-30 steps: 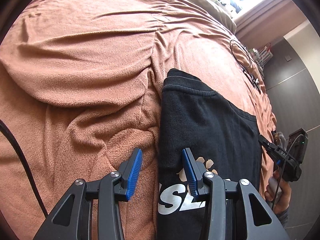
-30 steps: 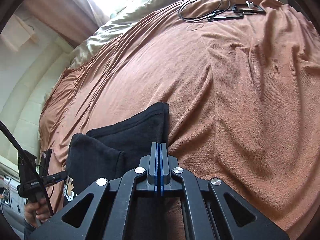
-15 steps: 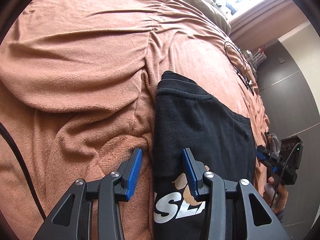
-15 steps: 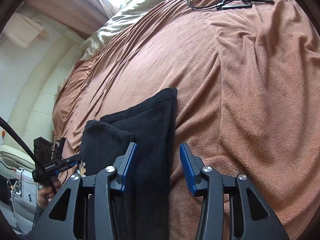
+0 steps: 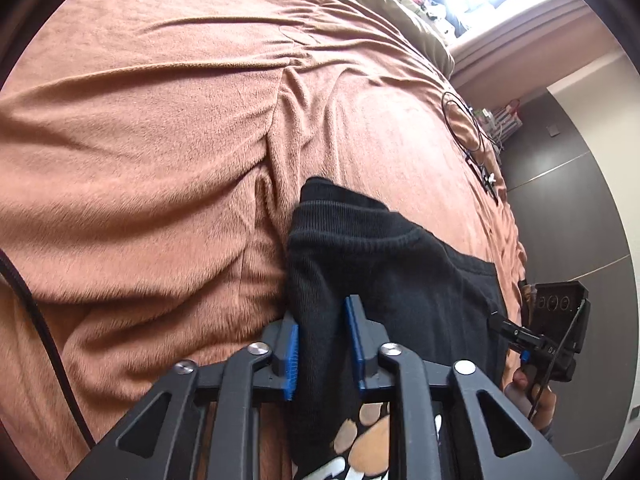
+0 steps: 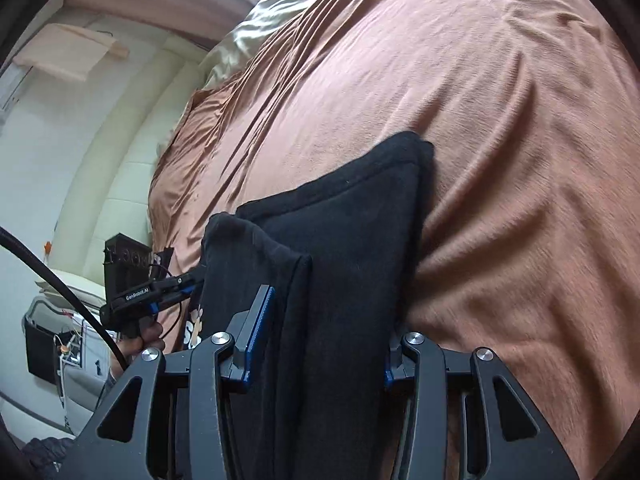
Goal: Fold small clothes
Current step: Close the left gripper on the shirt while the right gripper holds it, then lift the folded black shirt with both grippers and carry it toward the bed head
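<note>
A black garment [image 5: 384, 264] with a white and tan print lies folded lengthwise on a brown blanket [image 5: 160, 120]. My left gripper [image 5: 322, 340] has its blue pads on either side of the garment's left edge, closed on a raised fold of cloth. My right gripper [image 6: 324, 336] is open wide, its fingers straddling the garment's [image 6: 352, 240] right edge. The left gripper also shows in the right wrist view [image 6: 176, 286], at the lifted fold.
Black cables and a small device [image 5: 476, 148] lie on the blanket's far right. An olive duvet [image 6: 248, 28] lies at the head of the bed. A white wall [image 6: 60, 160] runs along the left side. Dark cabinets [image 5: 572, 208] stand on the right.
My left gripper moved right onto the garment's edge and closed on it, lifting a fold. My right gripper opened from shut and spread wider over the garment's right edge.
</note>
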Demonstrator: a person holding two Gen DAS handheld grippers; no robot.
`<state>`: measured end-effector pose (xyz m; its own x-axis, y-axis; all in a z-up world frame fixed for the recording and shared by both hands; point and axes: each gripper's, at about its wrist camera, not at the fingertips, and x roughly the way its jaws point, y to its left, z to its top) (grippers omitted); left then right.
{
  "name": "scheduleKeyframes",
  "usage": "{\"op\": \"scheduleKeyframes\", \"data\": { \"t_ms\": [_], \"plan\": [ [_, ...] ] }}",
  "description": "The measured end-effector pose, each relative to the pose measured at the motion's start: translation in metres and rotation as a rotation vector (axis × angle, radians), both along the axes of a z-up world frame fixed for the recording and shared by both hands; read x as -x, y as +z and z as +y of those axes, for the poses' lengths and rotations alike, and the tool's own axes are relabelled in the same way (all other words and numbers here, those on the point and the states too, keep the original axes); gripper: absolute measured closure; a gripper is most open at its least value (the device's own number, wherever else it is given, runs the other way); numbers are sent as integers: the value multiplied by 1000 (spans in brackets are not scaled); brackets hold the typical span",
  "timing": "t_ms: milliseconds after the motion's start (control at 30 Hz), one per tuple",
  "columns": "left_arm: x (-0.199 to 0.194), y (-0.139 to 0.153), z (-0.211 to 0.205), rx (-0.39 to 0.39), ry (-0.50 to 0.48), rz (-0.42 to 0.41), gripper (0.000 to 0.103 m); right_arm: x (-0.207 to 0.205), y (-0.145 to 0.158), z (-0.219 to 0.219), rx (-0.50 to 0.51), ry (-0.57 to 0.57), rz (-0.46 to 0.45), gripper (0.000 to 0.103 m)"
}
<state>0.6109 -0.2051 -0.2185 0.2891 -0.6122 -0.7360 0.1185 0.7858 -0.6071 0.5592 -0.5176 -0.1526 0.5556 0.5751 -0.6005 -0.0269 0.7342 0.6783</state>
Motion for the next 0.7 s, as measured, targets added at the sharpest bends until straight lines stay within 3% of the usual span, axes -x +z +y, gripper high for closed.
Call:
{"op": "scheduleKeyframes", "data": {
  "t_ms": [67, 100, 400, 700],
  "plan": [
    [-1, 3, 0, -1, 4, -7, 95, -7, 1, 2, 34, -2, 0, 83],
    [0, 6, 0, -3, 2, -16, 97, -8, 3, 7, 50, -2, -5, 85],
    [29, 56, 13, 116, -12, -122, 97, 26, 59, 43, 207, -9, -103, 88],
    [92, 125, 25, 171, -4, -231, 97, 105, 114, 94, 308, -57, -223, 88]
  ]
}}
